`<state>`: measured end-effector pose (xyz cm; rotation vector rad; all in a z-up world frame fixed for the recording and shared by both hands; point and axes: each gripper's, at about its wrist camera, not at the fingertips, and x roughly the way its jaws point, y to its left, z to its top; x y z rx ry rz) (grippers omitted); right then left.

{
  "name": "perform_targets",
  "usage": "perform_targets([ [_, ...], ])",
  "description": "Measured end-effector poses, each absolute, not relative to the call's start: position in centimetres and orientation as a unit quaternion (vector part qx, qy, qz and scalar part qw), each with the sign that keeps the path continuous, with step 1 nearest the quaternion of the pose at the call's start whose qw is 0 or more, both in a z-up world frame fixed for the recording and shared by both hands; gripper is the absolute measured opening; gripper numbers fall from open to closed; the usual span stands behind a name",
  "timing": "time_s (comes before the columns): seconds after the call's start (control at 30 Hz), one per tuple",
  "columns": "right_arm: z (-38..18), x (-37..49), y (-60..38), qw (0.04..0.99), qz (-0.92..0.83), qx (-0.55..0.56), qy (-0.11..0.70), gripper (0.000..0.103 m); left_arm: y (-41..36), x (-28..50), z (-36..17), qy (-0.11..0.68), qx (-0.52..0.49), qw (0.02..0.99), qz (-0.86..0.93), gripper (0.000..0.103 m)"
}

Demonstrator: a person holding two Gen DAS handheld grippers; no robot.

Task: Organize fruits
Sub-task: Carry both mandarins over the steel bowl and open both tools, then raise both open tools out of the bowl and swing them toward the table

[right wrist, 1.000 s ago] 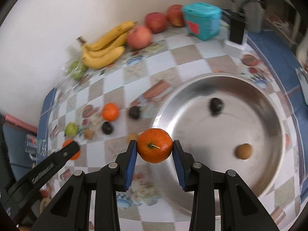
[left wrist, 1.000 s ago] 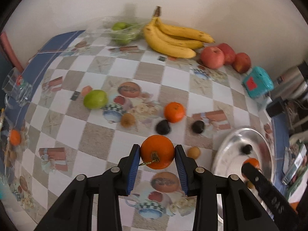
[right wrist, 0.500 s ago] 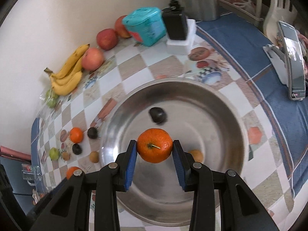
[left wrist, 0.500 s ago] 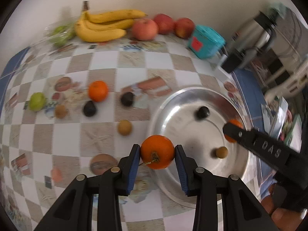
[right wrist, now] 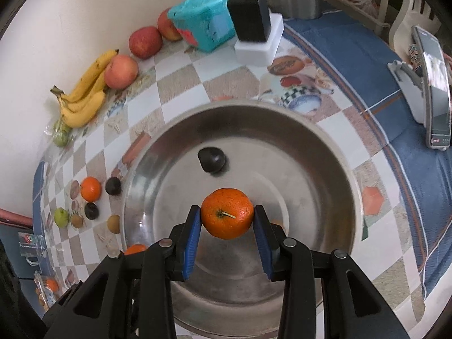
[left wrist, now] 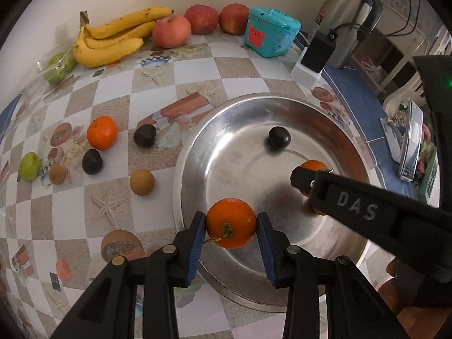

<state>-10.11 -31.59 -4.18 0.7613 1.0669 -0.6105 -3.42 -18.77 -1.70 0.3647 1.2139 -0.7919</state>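
Note:
My left gripper [left wrist: 230, 227] is shut on an orange [left wrist: 231, 223] and holds it over the near left rim of a steel bowl [left wrist: 197, 152]. My right gripper [right wrist: 227, 219] is shut on a second orange [right wrist: 227, 217] over the middle of the bowl [right wrist: 325, 147]; its arm and orange [left wrist: 312, 166] also show in the left wrist view. A dark plum [left wrist: 279, 138] lies in the bowl. On the table left of the bowl lie an orange [left wrist: 101, 132], two dark plums [left wrist: 144, 135], two small brown fruits [left wrist: 141, 182] and a green fruit [left wrist: 29, 166].
Bananas [left wrist: 113, 39], three red apples [left wrist: 171, 31] and bagged green fruit [left wrist: 58, 66] line the back wall. A teal box [left wrist: 270, 35], a black adapter on a white block [left wrist: 316, 56] and a steel kettle [left wrist: 347, 14] stand behind the bowl. A phone on a stand [right wrist: 432, 90] is at right.
Both grippers have moved right and forward with their oranges, to over the bowl. The right gripper has come lower and closer to the bowl's middle.

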Motion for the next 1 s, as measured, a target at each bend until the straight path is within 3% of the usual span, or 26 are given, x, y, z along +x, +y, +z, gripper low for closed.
perform_targets([
  [0.4, -4.5, -10.1, -31.4, 0.747, -0.269, 0.348, 0.499, 0.04, -18.8, -3.3, -2.2, 0.558, 0.172, 0.73, -0.355, 0.041],
  [0.5, -4.1, -10.0, -31.4, 0.749, -0.27, 0.345, 0.498, 0.04, -18.7, -3.2, -2.0, 0.559, 0.167, 0.731, -0.354, 0.049],
  [1.0, -1.5, -10.4, -31.3, 0.766, -0.275, 0.33, 0.478, 0.04, -15.5, 0.4, -0.5, 0.583, 0.115, 0.753, -0.283, 0.053],
])
